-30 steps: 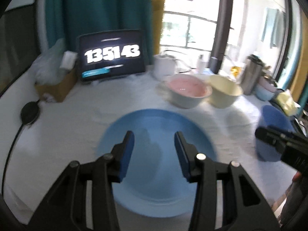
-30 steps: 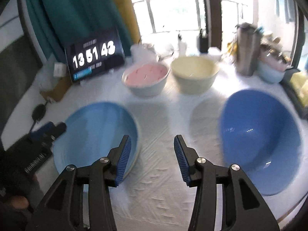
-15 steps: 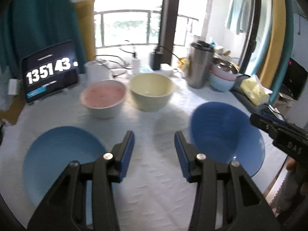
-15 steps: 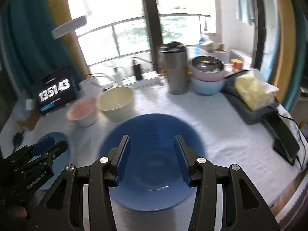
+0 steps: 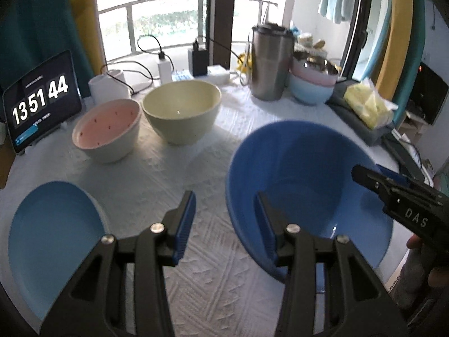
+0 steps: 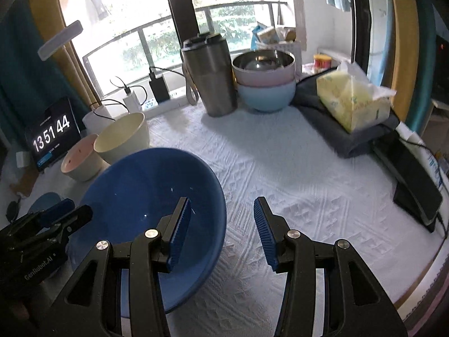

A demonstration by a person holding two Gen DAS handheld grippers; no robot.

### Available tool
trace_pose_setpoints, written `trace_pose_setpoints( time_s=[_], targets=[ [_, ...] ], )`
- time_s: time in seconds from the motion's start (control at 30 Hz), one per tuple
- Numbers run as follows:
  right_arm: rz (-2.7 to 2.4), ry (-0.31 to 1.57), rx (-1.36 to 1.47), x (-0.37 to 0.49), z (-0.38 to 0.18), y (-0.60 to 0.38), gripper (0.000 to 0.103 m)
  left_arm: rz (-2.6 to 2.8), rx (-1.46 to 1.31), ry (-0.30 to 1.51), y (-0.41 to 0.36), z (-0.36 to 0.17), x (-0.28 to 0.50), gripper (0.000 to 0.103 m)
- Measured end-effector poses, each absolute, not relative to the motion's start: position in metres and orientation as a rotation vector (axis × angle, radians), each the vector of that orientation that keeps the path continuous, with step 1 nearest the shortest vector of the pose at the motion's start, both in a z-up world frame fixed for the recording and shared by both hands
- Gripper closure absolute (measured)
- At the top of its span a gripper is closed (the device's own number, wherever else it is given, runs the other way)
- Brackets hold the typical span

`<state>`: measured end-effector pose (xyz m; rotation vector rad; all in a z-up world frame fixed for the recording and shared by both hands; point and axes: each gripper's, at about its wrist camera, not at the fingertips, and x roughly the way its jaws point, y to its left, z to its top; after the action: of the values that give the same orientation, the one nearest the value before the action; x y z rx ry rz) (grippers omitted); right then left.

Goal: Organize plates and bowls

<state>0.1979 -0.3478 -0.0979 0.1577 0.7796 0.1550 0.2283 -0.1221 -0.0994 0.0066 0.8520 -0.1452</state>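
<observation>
Since the earlier frames, we find both views swung off the light blue plate (image 5: 53,241) toward the large dark blue bowl (image 5: 306,185): the left wrist view, which a second ago looked straight down on the plate, now has it at lower left and the bowl at right. The tablet clock (image 5: 42,98) read 13 51 43 then and reads 13 51 44 now.

Legible writing: "DAS" on the right gripper (image 5: 378,175) as seen from the left view, and "GenRobot.AI" on the left gripper (image 6: 66,213) as seen from the right view.

We note the left gripper tilted downward over the white textured worktop (image 5: 157,179), its right finger overlapping the near left rim of the dark blue bowl, its left finger over bare cloth. Its blue-padded fingers (image 5: 183,219) stand partly apart and hold nothing. The right gripper is likewise tilted down, its left finger over the bowl's right side, its right finger over the cloth; its fingers (image 6: 263,233) are also partly apart and empty.

The bowl rests on the worktop between the two grippers. A pink bowl (image 5: 108,129) and a cream bowl (image 5: 181,109) stand behind, side by side.
</observation>
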Motion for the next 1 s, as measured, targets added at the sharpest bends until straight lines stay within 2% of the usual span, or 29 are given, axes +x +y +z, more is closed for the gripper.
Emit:
trace_pose_setpoints(
  time_s=[0.17,0.23,0.3,0.33,1.0],
  targets=[
    [0.188,0.811,0.168,0.201,-0.110,-0.345,0.055,-0.149,0.031,0.873,-0.128,-0.112,0.230,0.059],
    [0.222,0.821,0.187,0.201,-0.113,-0.344,0.065,-0.177,0.021,0.854,-0.129,-0.114,0.227,0.062],
    [0.235,0.834,0.181,0.201,-0.117,-0.340,0.082,-0.184,0.032,0.855,-0.129,-0.114,0.226,0.069],
    [0.241,0.839,0.174,0.200,-0.118,-0.337,0.085,-0.193,0.035,0.856,-0.129,-0.115,0.224,0.072],
    [0.301,0.879,0.106,0.175,-0.107,-0.268,0.084,-0.164,-0.061,0.821,-0.059,-0.098,0.191,0.073]
  ],
)
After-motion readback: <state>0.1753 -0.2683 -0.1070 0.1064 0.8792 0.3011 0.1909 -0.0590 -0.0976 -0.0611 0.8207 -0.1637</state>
